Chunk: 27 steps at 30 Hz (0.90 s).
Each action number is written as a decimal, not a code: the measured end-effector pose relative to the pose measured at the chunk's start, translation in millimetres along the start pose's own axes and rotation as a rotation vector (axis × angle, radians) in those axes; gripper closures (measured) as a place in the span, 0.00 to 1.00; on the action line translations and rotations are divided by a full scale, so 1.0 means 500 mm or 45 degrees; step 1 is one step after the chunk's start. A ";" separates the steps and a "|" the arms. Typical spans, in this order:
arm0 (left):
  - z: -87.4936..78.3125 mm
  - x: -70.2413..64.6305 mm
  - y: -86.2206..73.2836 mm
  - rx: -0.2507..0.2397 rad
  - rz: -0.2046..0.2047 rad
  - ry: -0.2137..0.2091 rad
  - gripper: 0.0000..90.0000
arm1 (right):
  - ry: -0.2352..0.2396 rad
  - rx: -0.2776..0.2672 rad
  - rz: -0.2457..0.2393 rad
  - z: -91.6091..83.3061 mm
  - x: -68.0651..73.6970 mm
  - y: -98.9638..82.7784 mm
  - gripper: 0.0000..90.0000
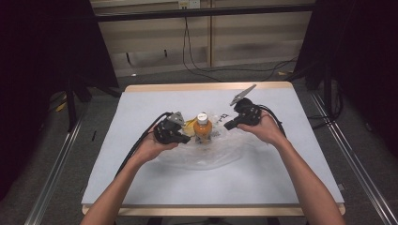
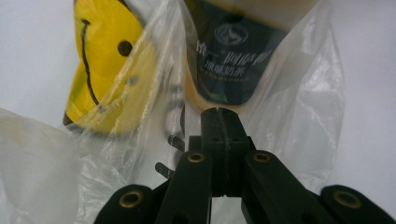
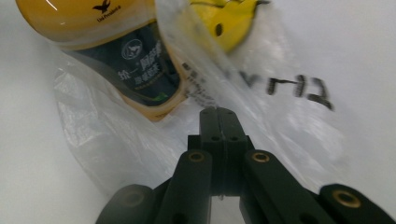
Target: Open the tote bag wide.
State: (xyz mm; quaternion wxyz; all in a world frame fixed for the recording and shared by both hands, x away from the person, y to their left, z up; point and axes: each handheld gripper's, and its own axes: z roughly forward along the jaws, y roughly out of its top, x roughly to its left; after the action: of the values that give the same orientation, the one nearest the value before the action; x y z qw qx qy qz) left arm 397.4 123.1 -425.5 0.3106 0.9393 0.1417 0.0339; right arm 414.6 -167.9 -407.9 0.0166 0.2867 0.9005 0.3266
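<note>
A bottle of orange drink with a white cap and dark label stands upright at the table's middle, inside a clear plastic bag that spreads toward the person. A yellow smiley print shows on the bag. My left gripper is just left of the bottle and my right gripper just right of it, slightly higher. In the left gripper view my left gripper is shut with bag film gathered at its tips before the bottle's base. In the right gripper view my right gripper is shut where a printed fold of the bag runs in.
A white cloth covers the wooden table. Black handwriting marks the bag. Cables trail from both grippers across the cloth. Dark curtains and stands flank the table, and floor rails run along both sides.
</note>
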 end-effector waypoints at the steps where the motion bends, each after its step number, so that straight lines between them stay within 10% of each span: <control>1: 0.006 0.001 -0.002 0.006 0.003 -0.004 1.00 | 0.008 0.023 -0.018 0.008 0.000 0.007 1.00; 17: 0.060 -0.088 -0.002 0.098 0.118 -0.116 1.00 | 0.126 0.408 0.020 0.183 -0.041 0.086 1.00; 27: 0.084 -0.159 -0.005 0.153 0.166 -0.125 1.00 | 0.069 0.402 0.030 0.211 -0.067 0.121 1.00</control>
State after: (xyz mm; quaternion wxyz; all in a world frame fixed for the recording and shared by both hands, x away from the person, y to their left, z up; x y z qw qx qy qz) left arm 327.1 78.5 -458.8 0.2572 0.9641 0.0667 -0.0005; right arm 496.0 -86.7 -459.7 -0.0568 0.2873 0.9373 0.1889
